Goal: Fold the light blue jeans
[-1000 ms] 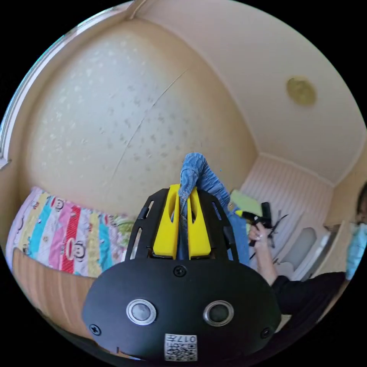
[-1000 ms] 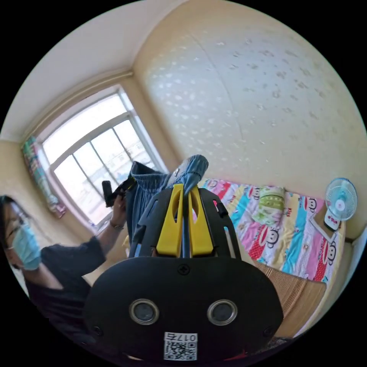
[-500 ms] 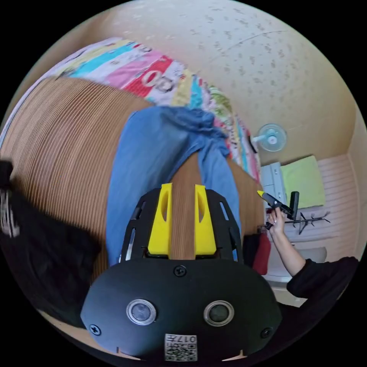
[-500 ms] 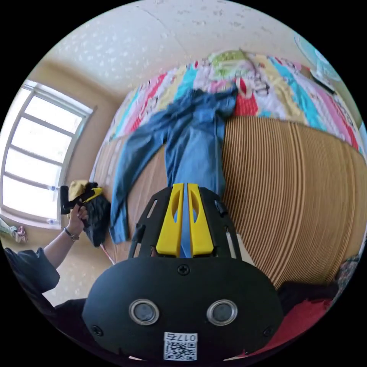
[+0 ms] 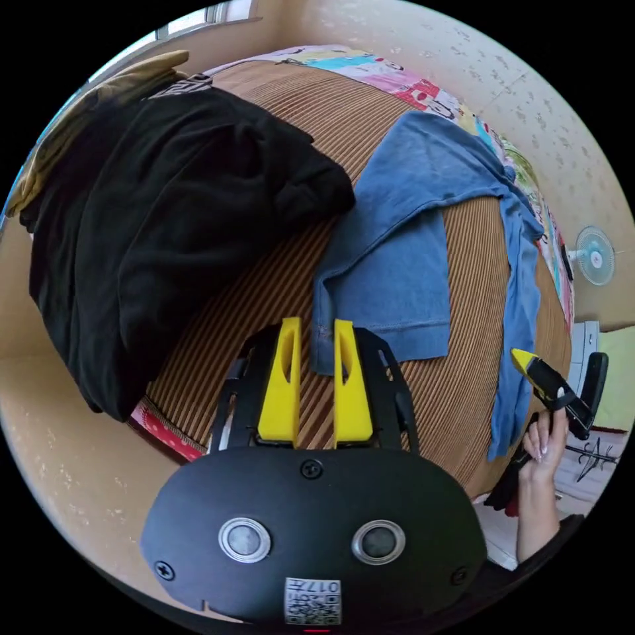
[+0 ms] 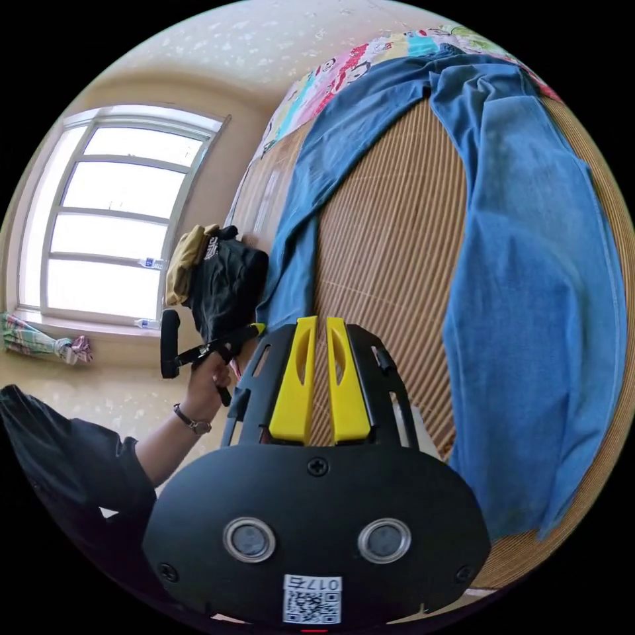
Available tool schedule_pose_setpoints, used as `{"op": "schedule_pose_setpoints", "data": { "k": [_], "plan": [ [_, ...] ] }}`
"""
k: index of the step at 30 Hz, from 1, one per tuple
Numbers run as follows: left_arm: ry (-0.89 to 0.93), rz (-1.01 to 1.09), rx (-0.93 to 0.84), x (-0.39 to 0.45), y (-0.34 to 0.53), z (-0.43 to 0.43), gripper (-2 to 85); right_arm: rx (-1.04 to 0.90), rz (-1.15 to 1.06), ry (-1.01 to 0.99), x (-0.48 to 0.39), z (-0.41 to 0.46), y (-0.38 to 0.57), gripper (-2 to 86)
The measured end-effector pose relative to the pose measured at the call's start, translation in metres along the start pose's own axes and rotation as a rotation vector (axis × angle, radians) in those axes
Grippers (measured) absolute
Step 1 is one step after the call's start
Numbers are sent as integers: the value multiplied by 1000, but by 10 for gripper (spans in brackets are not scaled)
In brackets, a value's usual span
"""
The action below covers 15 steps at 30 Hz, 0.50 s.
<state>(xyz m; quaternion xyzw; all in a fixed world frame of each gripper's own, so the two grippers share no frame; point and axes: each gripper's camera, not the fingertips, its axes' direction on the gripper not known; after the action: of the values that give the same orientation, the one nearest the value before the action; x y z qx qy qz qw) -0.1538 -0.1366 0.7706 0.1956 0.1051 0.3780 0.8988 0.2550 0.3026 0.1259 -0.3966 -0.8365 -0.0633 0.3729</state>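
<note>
Light blue jeans spread legs apart on the ribbed bed mat, both hems near its edge, left claw and right claw released (bare mat between legs), black clothes heaped alongside.

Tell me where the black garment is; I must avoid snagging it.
In the left gripper view the black garment lies heaped on the ribbed bamboo mat, touching the light blue jeans.

Black clothes heaped on a ribbed mat — fan beyond.
</note>
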Motion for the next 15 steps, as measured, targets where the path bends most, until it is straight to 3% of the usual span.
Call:
{"op": "schedule_pose_setpoints", "data": {
  "k": [2, 4, 8, 10, 12, 14, 15],
  "plan": [
    [136, 13, 21, 5, -11, -25, 7, 44, 19, -49, -8, -21, -9, 22],
    [189, 173, 150, 25, -21, -90, -1, 80, 26, -80, -12, -42, -12, 17],
    [148, 520, 314, 76, -11, -199, -4, 94, 152, -59, -5, -83, -6, 8],
    [8, 751, 399, 126, 13, -241, -4, 104, 179, -65, 1, -97, 2, 7],
    [-37, 902, 388, 163, 30, -239, -2, 111, 199, -62, 10, -107, 12, 7],
    [39, 1024, 277, 191, 43, -211, 2, 99, 276, -38, 28, -113, 27, 8],
    [80, 1053, 137, 201, 48, -178, 7, 101, 297, -34, 33, -115, 31, 8]
  ]
}}
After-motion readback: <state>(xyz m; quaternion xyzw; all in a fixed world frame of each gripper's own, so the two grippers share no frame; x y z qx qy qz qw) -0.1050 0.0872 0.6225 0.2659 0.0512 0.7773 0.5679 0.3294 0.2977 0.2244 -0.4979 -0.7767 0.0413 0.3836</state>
